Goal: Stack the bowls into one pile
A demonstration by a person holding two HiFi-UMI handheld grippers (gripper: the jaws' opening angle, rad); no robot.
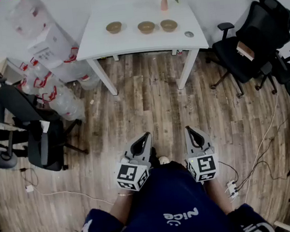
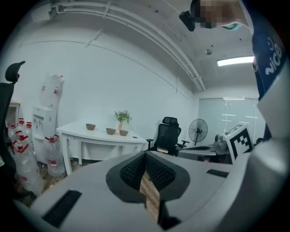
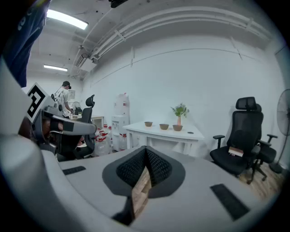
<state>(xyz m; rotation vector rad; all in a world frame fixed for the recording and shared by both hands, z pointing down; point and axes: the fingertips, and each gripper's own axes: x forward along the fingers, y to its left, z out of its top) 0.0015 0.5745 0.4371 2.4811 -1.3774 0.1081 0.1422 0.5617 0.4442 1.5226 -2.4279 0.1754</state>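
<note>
Three brown bowls stand in a row on a white table (image 1: 101, 43) far ahead: a left bowl (image 1: 114, 27), a middle bowl (image 1: 146, 27) and a right bowl (image 1: 169, 25). The same row shows small in the left gripper view, from bowl (image 2: 90, 127) to bowl (image 2: 123, 132), and in the right gripper view around the middle bowl (image 3: 164, 127). My left gripper (image 1: 147, 135) and right gripper (image 1: 187, 129) are held close to my body over the wooden floor, well short of the table. Both are shut with nothing between the jaws.
A potted plant in a pink vase (image 1: 164, 2) and a small round disc (image 1: 189, 34) share the table. Black office chairs stand at the right (image 1: 251, 45) and left (image 1: 33, 130). Water bottles and a dispenser (image 1: 51, 56) crowd the left of the table. Cables and a power strip (image 1: 231, 189) lie on the floor.
</note>
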